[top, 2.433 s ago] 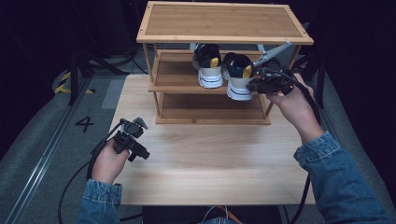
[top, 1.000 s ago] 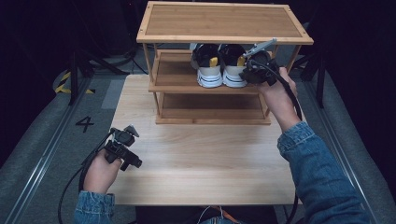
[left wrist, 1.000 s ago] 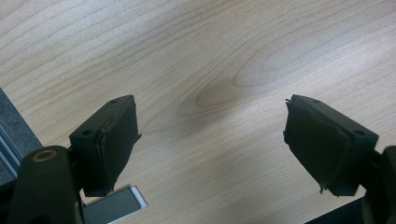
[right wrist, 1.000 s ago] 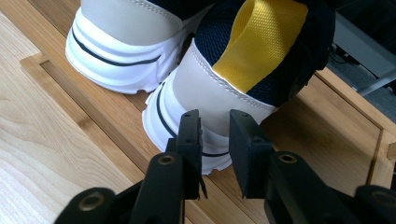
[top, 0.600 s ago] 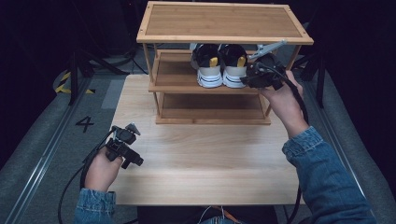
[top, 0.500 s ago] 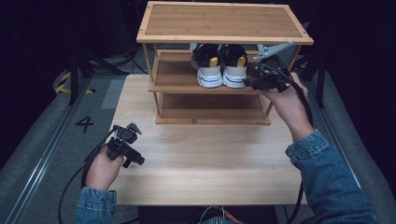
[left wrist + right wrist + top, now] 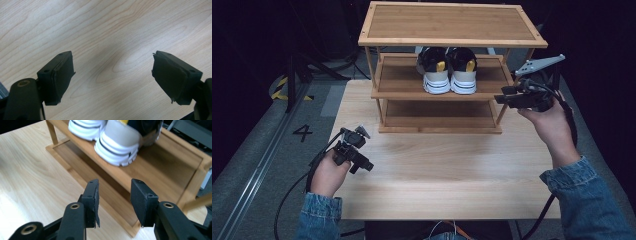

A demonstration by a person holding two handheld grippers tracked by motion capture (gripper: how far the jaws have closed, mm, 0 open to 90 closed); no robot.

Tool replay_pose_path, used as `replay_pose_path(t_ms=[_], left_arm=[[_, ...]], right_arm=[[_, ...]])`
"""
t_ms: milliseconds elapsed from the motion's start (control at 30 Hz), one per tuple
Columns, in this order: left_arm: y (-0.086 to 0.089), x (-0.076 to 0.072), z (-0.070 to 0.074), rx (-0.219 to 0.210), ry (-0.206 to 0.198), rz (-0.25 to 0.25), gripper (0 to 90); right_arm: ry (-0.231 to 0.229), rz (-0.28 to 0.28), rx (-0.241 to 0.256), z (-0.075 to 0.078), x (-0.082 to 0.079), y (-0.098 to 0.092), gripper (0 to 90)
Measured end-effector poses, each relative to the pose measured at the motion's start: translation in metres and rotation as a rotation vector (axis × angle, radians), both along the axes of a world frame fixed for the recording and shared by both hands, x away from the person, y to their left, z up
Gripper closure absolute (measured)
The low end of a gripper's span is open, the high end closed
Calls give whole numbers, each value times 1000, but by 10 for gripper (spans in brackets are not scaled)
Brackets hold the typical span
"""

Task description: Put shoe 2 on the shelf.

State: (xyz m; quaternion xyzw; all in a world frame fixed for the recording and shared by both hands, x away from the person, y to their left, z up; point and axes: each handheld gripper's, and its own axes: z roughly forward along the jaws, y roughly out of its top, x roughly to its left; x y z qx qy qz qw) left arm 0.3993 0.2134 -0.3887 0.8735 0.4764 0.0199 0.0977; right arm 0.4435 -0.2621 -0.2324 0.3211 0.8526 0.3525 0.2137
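Two white-soled shoes with black and yellow uppers stand side by side on the middle shelf of a wooden rack, heels toward me. The nearer heel shows in the right gripper view. My right gripper hovers at the rack's right front corner, open, nothing between its jaws. Over the table's left part, my left gripper is held low, jaws wide apart and empty above bare wood.
The light wooden table carries the rack at its far side. The rack's bottom shelf is bare. Cables trail from both grippers off the near edge. A grey floor with a "4" mark lies left.
My right gripper let go of the right shoe on the middle shelf and drew back to the right, away from the rack. The left gripper stayed nearly still.
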Motion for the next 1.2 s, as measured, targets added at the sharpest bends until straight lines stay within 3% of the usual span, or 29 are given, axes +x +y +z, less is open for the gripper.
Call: replay_pose_path(t_ms=[333, 500, 700, 800, 933, 1033, 1100, 1167, 1200], left_arm=[[1, 8, 6, -29, -24, -6, 180], [2, 10, 6, -35, -37, 13, 181], [4, 13, 3, -35, -30, 21, 181], [6, 13, 2, -38, -33, 26, 182], [9, 14, 3, -42, -72, 37, 180], [12, 14, 3, -45, -98, 59, 179], [14, 14, 3, -50, -101, 69, 181], [16, 15, 2, -56, -102, 78, 179], [17, 16, 1, -60, -106, 80, 179]], right_arm=[[23, 1, 30, -18, -14, -48, 589], [37, 2, 30, -34, -17, -68, 592], [72, -16, 67, -59, -23, -89, 583], [83, -10, 68, -74, -24, -94, 554], [130, 10, 11, -101, -22, -94, 545], [136, -2, 38, -116, -22, -96, 546], [133, -11, 51, -120, -22, -97, 546], [134, -21, 81, -134, -20, -98, 550], [134, -14, 72, -140, -19, -96, 551]])
